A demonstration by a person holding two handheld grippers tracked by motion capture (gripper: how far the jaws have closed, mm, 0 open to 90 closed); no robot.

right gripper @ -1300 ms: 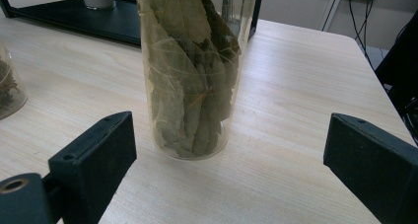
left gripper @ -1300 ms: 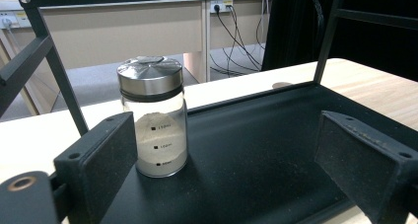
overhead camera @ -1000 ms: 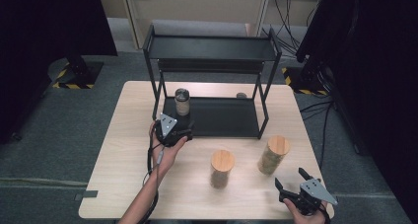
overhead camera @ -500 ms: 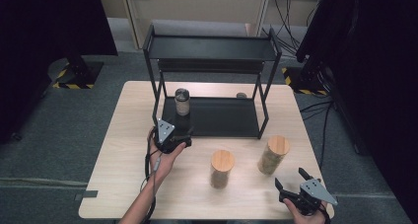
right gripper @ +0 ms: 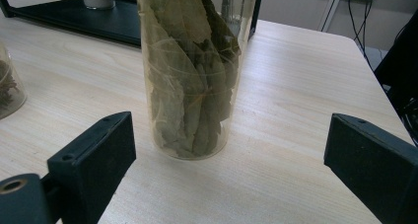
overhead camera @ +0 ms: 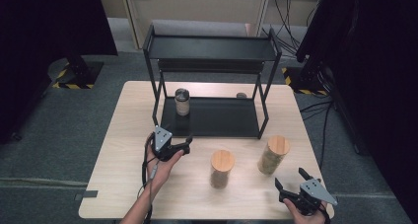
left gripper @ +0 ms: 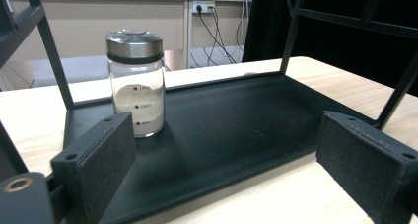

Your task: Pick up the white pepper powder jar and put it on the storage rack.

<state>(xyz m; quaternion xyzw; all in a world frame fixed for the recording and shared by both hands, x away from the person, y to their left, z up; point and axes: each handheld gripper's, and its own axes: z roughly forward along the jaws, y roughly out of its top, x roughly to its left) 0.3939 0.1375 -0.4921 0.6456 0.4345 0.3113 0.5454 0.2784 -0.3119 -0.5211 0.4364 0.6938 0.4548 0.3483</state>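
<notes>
Pulling our left gripper back from the rack, jaws apart and empty, we leave the jar on its lower shelf, while our right gripper, jaws wide, faces the leaf jar on the table.

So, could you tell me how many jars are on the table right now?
3. A metal-lidded jar stands on the rack's lower shelf; two wooden-lidded jars stand on the table in front of it, one in the middle, one further right.

Both black two-jaw grippers, left and right, are held low with jaws spread wide.
</notes>
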